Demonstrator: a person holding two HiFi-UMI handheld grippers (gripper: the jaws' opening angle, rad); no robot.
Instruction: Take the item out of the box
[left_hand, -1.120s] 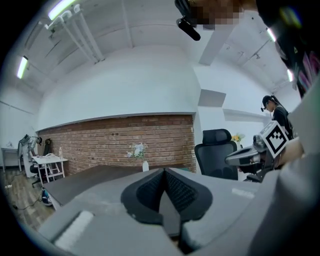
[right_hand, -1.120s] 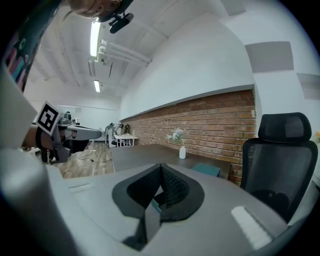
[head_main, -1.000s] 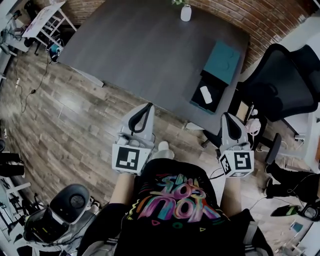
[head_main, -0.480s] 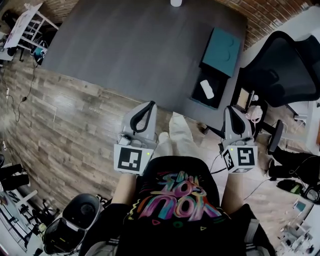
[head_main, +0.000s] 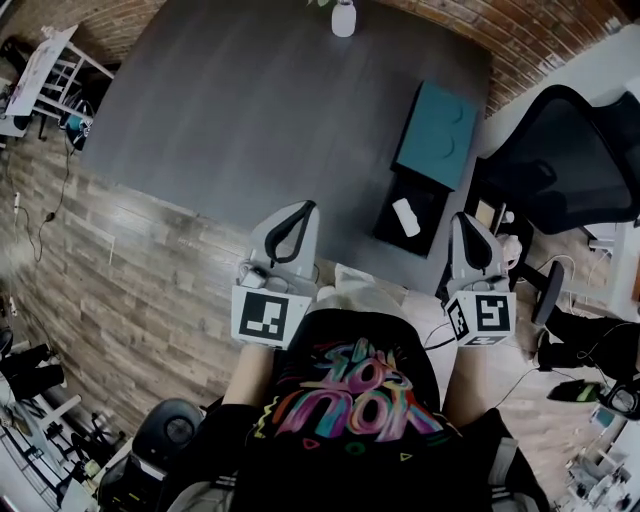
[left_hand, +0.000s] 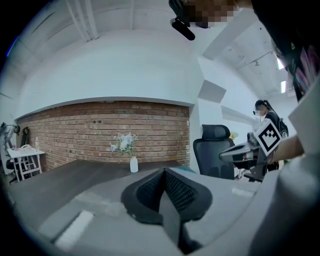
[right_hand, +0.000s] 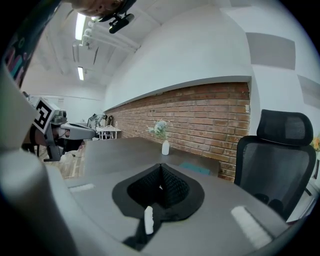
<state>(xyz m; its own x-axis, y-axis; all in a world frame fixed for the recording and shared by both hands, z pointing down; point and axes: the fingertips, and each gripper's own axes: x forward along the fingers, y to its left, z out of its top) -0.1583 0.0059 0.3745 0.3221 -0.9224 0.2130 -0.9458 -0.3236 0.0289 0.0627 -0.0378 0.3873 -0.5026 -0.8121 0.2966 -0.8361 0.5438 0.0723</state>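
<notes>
A dark table (head_main: 250, 120) fronts a brick wall (head_main: 520, 30); near its right edge an open box (head_main: 385, 236) holds the white item (head_main: 406, 217). My left gripper (head_main: 302, 208) and right gripper (head_main: 464, 219) hover short of it, jaws together and empty. This looks like the approach; next, one must open over the item.

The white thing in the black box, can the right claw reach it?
Probably yes. The black box is open, its teal lid lies beyond it, nothing covers the white thing. The right claw hangs beside it, though shut.
</notes>
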